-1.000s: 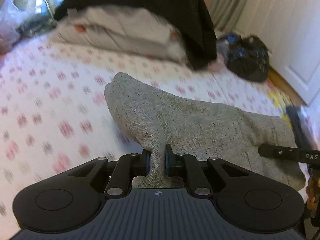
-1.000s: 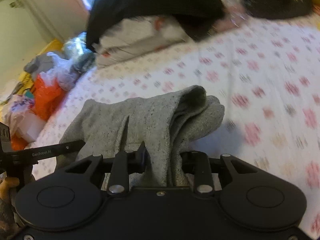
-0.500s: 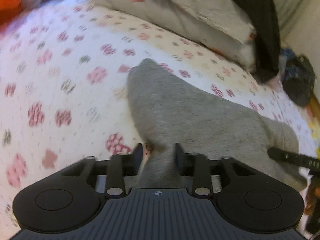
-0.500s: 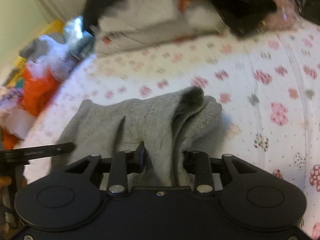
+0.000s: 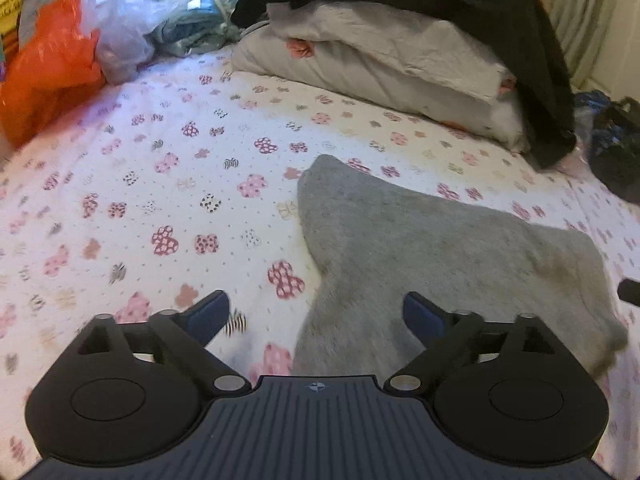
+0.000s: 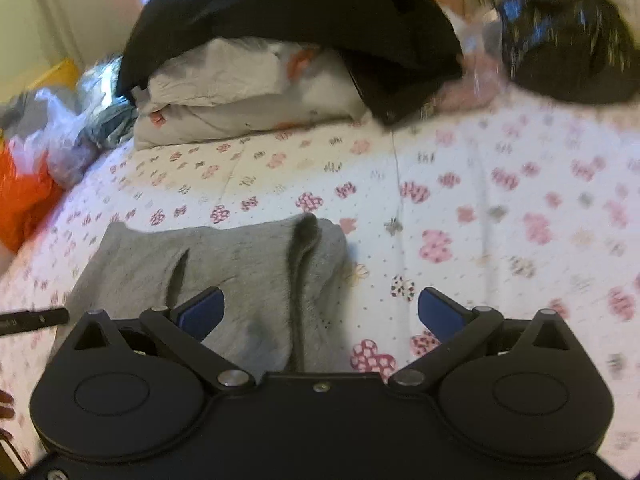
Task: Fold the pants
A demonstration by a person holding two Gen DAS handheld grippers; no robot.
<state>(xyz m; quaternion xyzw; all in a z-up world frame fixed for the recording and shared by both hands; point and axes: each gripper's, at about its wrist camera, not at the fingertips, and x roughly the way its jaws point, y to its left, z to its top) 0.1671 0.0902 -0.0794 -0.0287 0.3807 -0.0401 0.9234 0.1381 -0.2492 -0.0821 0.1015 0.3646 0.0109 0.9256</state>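
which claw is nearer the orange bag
Left. The left claw is on the side of the grey pants toward the orange bag; the right claw sits at their far end.

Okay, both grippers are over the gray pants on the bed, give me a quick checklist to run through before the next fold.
1. left gripper released: ok, jaws just opened wide, pads off the cloth.
2. right gripper released: ok, jaws just opened wide, nothing pinched.
3. gray pants lying on the bedsheet: ok, folded bundle, at rest.
4. Fold edges aligned: not ok, layers at the thick edge sit uneven.
5. Room beyond the pants: ok, pillow stack and plastic bags lie apart.
6. Whole garment visible: cannot tell, near edge hidden under both grippers.
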